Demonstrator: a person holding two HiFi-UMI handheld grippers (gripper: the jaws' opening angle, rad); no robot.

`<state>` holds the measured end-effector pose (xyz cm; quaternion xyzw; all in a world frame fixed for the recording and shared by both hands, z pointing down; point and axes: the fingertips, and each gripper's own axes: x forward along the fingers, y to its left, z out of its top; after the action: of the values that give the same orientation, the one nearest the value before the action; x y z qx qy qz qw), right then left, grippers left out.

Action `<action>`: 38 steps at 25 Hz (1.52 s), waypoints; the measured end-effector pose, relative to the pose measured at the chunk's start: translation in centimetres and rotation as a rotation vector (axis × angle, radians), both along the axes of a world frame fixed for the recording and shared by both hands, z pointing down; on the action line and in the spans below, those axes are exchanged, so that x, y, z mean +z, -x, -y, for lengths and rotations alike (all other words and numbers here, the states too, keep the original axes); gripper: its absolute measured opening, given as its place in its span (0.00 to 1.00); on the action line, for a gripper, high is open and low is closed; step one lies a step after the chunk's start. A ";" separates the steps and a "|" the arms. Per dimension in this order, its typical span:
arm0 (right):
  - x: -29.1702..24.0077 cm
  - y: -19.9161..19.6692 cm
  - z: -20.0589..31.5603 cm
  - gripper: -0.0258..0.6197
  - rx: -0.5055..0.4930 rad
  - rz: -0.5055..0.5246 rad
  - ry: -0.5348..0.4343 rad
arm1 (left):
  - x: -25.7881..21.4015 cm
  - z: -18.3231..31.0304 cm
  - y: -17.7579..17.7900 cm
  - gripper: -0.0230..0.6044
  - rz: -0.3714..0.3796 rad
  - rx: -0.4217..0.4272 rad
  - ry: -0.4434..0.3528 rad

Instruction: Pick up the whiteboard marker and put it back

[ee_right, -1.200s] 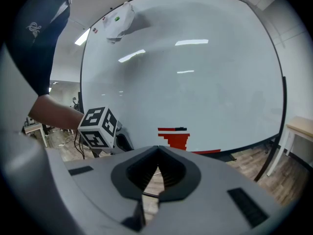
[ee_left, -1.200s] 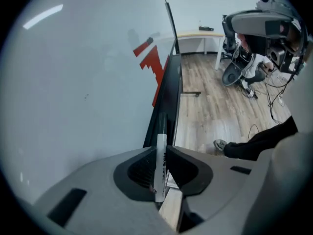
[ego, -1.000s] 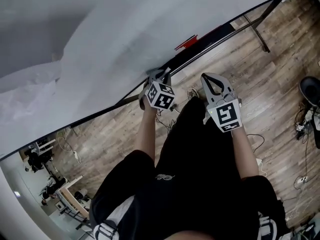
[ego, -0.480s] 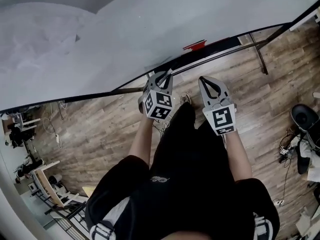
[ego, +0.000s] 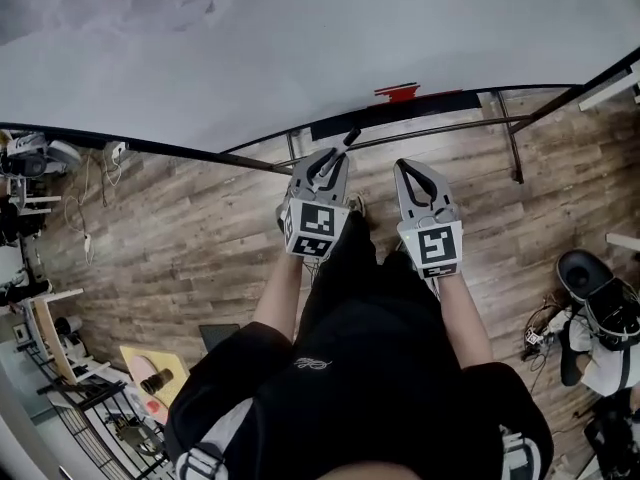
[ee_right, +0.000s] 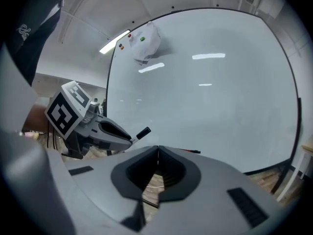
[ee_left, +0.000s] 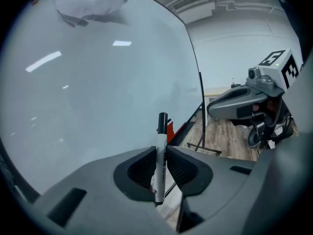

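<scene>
A whiteboard marker (ee_left: 160, 155) is pinched upright between the jaws of the left gripper (ego: 327, 160), cap end pointed toward the whiteboard (ego: 350, 48). The right gripper (ego: 412, 173) is held alongside, jaws pressed together on nothing. For a clean return, the marker would best be levelled over the board's ledge (ego: 440, 101) before being released.

The wood-plank floor (ego: 200, 258) bears the whiteboard's metal stand (ego: 510, 148) and loose cables (ego: 84, 236) at the left edge.
</scene>
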<state>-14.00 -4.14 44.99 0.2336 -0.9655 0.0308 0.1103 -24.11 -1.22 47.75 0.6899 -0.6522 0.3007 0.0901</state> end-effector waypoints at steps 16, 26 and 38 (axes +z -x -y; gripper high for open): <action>-4.1 -3.6 -3.4 0.04 0.007 0.080 -0.107 | -6.7 -5.6 -5.6 0.14 -0.216 -0.143 -0.356; -6.5 -2.1 -4.8 0.04 0.059 0.074 -0.151 | -8.5 -7.3 -4.3 0.14 -0.279 -0.121 -0.412; -6.5 -0.3 -8.2 0.04 0.160 0.051 -0.104 | -9.0 -9.8 -2.8 0.14 -0.333 -0.003 -0.445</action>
<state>-13.68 4.08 38.50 0.3143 -0.9467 -0.0047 0.0706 -21.34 8.59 38.73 0.7317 -0.6795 0.0324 0.0428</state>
